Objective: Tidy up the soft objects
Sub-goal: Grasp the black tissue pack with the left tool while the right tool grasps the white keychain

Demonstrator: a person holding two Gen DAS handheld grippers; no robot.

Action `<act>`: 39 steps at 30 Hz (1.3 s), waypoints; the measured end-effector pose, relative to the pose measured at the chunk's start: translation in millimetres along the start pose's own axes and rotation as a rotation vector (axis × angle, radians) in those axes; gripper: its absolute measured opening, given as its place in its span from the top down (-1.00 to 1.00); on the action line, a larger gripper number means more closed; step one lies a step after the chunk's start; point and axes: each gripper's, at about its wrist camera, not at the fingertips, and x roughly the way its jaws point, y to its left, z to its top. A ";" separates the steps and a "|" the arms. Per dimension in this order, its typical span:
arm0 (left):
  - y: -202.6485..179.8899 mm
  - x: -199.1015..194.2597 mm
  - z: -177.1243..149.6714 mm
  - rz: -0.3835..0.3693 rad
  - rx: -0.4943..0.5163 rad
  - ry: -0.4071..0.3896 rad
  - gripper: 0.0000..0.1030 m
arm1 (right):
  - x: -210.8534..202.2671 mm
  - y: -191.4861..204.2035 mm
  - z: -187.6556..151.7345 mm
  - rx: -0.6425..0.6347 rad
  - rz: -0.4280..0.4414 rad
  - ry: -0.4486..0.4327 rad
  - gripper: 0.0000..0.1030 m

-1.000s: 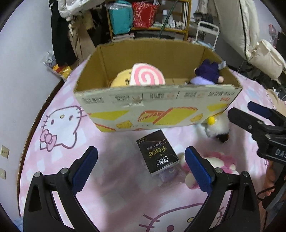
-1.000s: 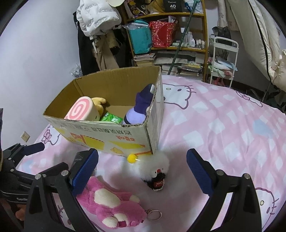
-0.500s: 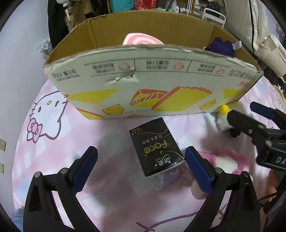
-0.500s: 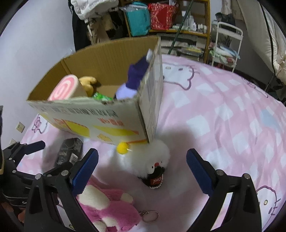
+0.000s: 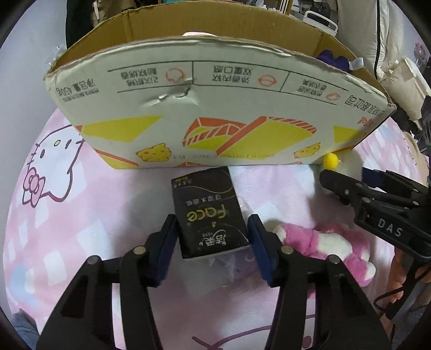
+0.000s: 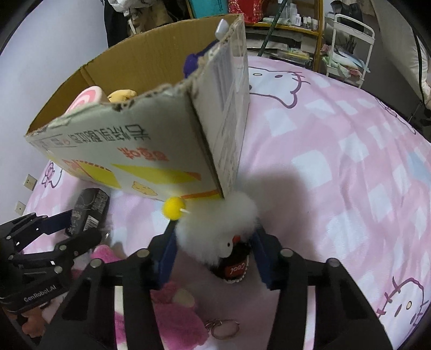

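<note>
Everything sits on a soft pink-and-white checked bedspread printed with cartoon cats (image 6: 336, 150), and beyond its far edge the room is crowded: a yellow-framed shelf packed with bags and bottles (image 6: 269, 16), a white metal trolley (image 6: 350, 45) to the right of it, and dark clothes hanging against the pale wall on the left. In the middle of the bed stands an open brown cardboard box with yellow and orange cheese pictures on its white front (image 5: 215, 113); over its rim I can see a pink-swirl roll cushion (image 6: 86, 98), a yellow plush (image 6: 122, 94) and a bit of a purple plush toy (image 5: 332, 58) at the right end. Just in front of the box lies a black rectangular tissue pack with gold lettering (image 5: 208, 211). The left gripper (image 5: 211, 239) has its blue pads drawn in narrow around the near end of that pack, one pad against each side, so it is clamped on it. To the right of the pack a fluffy pink and white plush bear (image 5: 326, 243) lies on the bedspread, with a metal key ring (image 6: 223, 327) near it. At the box's near right corner, touching it, is a fluffy white plush with a yellow pompom and a small dark "Cool" bottle charm (image 6: 218, 223). The right gripper (image 6: 212, 254) is closed in on that white fur, its pads pressing both sides.
</note>
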 end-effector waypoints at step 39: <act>10.9 -142.1 -31.9 0.061 -0.020 -0.428 0.04 | -120.8 26.3 -14.1 -0.064 0.065 -0.339 0.33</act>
